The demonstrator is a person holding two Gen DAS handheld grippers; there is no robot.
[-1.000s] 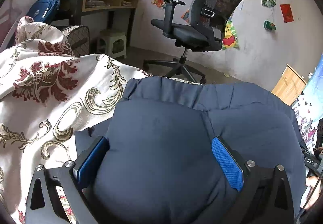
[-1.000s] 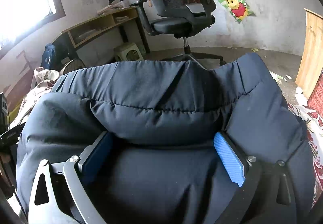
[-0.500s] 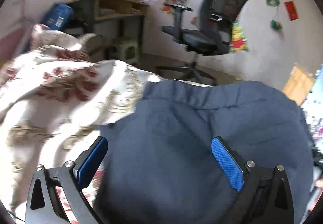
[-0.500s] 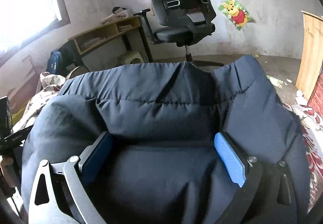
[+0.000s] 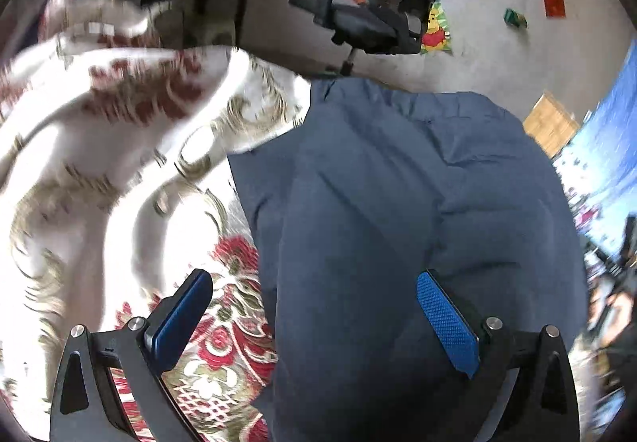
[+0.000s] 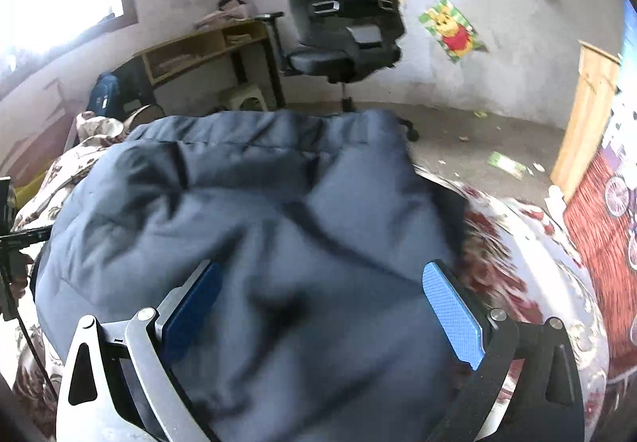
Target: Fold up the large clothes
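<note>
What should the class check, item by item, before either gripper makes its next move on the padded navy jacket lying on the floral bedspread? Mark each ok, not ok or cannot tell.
1. Left gripper open: ok, jaws stand wide apart.
2. Right gripper open: ok, jaws stand wide apart.
3. Navy jacket lies between the right gripper's fingers: ok.
4. Jacket centred in the left gripper: not ok, its left finger is over the floral bedspread.
5. Jacket lying flat: not ok, puffy and creased.
6. Sleeves tucked in: cannot tell, none visible.
</note>
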